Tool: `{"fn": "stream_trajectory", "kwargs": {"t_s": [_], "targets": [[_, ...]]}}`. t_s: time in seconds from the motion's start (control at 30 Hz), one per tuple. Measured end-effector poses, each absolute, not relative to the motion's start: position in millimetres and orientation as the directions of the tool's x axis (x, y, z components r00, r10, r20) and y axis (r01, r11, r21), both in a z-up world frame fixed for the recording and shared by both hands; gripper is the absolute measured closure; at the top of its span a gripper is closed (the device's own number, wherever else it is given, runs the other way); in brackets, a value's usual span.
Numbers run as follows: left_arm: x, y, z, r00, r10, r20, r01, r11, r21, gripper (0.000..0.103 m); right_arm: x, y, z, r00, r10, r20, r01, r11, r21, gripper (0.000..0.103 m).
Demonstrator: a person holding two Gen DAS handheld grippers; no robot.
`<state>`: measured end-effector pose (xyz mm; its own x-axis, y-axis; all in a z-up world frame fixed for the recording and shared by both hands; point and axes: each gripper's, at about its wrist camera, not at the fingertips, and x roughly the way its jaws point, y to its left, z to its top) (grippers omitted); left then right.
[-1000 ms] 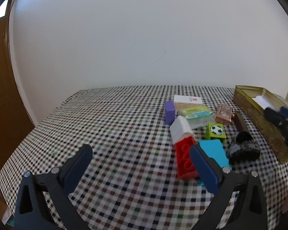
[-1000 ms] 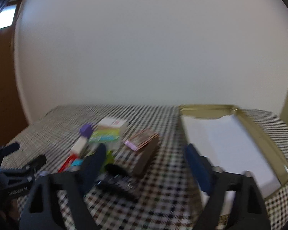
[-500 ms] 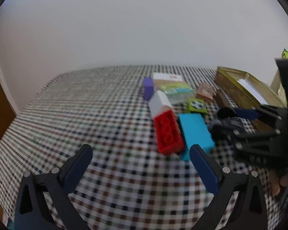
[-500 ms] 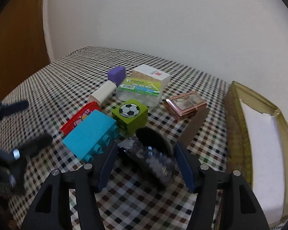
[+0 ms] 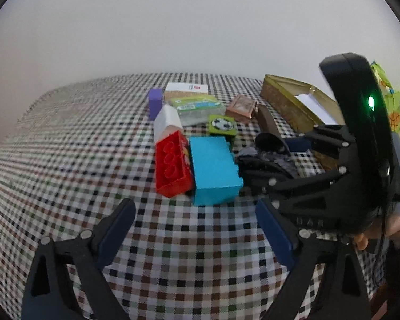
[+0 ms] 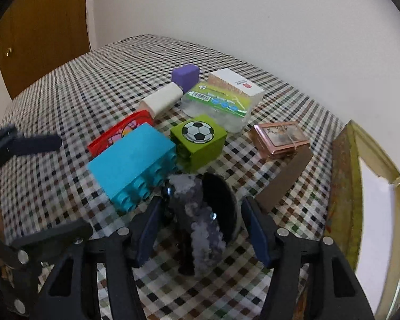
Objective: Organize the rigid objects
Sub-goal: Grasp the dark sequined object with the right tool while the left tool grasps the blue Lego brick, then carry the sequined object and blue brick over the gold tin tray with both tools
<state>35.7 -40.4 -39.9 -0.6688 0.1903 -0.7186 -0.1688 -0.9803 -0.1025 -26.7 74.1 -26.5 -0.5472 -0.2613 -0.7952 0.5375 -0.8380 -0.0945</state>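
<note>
A cluster of rigid objects lies on the checked tablecloth: a blue brick [image 5: 213, 169] [image 6: 134, 164], a red brick [image 5: 172, 168] [image 6: 120, 130], a green football cube [image 5: 222, 125] [image 6: 198, 140], a white block [image 6: 161, 101], a purple block [image 5: 155, 101] [image 6: 186, 74] and a dark glittery rock [image 6: 202, 213] [image 5: 269, 157]. My right gripper [image 6: 202, 229] is open, its fingers on either side of the rock, not visibly pressing it. My left gripper [image 5: 197, 226] is open and empty, just in front of the blue brick.
A gold tin [image 5: 293, 104] [image 6: 360, 186] with white lining stands at the right. A clear toothpick box [image 6: 218, 105], a white carton [image 6: 237, 82], a copper case [image 6: 280, 138] and a brown strip [image 6: 285, 178] lie behind the cluster. A wooden door [image 6: 40, 26] is at left.
The right gripper swung from the tin down to the rock and now straddles it. The left gripper moved forward and right, closer to the bricks.
</note>
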Motion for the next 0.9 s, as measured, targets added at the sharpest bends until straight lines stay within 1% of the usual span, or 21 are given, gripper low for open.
{"fn": "stream_trajectory", "kwargs": {"t_s": [0.03,0.17,0.27,0.3,0.37,0.43,0.47,0.57,0.6,0.67,0.73,0.8,0.9], "targets": [[34.7,-40.0,-41.5,-0.660,0.200,-0.724,-0.169,-0.979,-0.116,0.010,-29.2,75.3,-26.9,-0.538,-0.280,-0.795,0.539,-0.839,-0.069,0.054],[32.5,-31.5,-43.5,-0.656,0.186,-0.731,-0.154,-0.982,-0.111,0.010,-23.6,77.0,-28.3,-0.556,-0.301,-0.774,0.540,-0.839,-0.062,0.056],[27.7,-19.5,-45.8,-0.662,0.174,-0.729,-0.148,-0.984,-0.101,0.010,-18.6,81.5,-25.3,-0.572,-0.338,-0.748,0.530,-0.848,-0.022,0.056],[25.5,-14.5,-46.4,-0.663,0.170,-0.729,-0.145,-0.985,-0.097,0.012,-17.6,85.0,-22.6,-0.591,-0.333,-0.735,0.512,-0.858,-0.023,0.057],[19.2,-13.3,-47.0,-0.653,0.170,-0.738,-0.139,-0.985,-0.104,0.020,-15.7,95.7,-13.9,-0.631,-0.336,-0.699,0.481,-0.876,-0.013,0.057],[8.1,-13.9,-53.2,-0.625,0.189,-0.757,-0.137,-0.982,-0.132,0.029,-14.6,110.8,-2.7,-0.655,-0.368,-0.660,0.459,-0.888,0.039,0.057],[3.6,-13.6,-55.1,-0.614,0.201,-0.764,-0.134,-0.980,-0.150,0.032,-13.0,118.8,3.6,-0.680,-0.370,-0.633,0.441,-0.896,0.051,0.057],[-3.1,-4.3,-55.0,-0.614,0.192,-0.765,-0.131,-0.981,-0.140,0.037,-5.1,132.4,14.3,-0.737,-0.341,-0.583,0.394,-0.918,0.038,0.057],[-6.4,-0.5,-55.1,-0.616,0.178,-0.767,-0.124,-0.984,-0.128,0.038,-3.8,135.4,15.3,-0.743,-0.341,-0.577,0.387,-0.921,0.046,0.057],[-13.1,3.9,-55.6,-0.620,0.150,-0.770,-0.103,-0.989,-0.110,0.042,-2.3,141.4,16.1,-0.745,-0.343,-0.572,0.372,-0.926,0.071,0.056],[-19.2,4.2,-54.6,-0.626,0.125,-0.769,-0.077,-0.992,-0.098,0.054,-3.9,144.5,16.0,-0.748,-0.338,-0.571,0.355,-0.931,0.086,0.056],[-29.7,7.2,-55.4,-0.629,0.104,-0.770,-0.061,-0.995,-0.084,0.060,-2.4,149.0,17.2,-0.753,-0.341,-0.563,0.342,-0.933,0.107,0.056],[-32.7,3.1,-53.7,-0.631,0.102,-0.769,-0.062,-0.995,-0.081,0.061,-10.8,146.8,17.1,-0.764,-0.341,-0.547,0.333,-0.936,0.117,0.056]]}}
